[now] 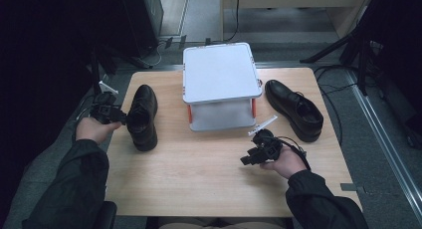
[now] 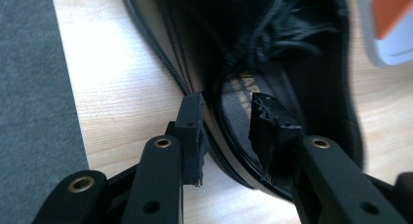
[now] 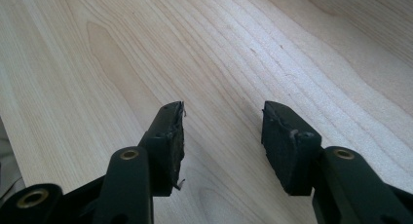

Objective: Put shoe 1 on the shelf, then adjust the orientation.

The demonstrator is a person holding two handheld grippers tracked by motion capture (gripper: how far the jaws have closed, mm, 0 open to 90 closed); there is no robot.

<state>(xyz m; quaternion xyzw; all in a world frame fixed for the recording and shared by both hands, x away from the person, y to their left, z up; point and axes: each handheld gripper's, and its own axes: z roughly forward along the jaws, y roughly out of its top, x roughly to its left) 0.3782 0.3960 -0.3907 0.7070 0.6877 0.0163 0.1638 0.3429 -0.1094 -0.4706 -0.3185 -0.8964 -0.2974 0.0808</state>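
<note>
The black two-jaw left gripper (image 1: 121,118) is held out level in the person's left hand (image 1: 94,129), jaws parted. The black two-jaw right gripper (image 1: 245,161) rests low in the right hand (image 1: 284,162), jaws spread wide

A white two-tier rack (image 1: 221,72) with orange posts stands at the table's (image 1: 209,179) twelve o'clock edge, its grey lower shelf facing six o'clock. A black lace-up shoe (image 1: 293,109) lies at about two o'clock, just beside the rack, toe toward eleven. Black cables (image 1: 343,87) trail over the grey floor at three o'clock.
</note>
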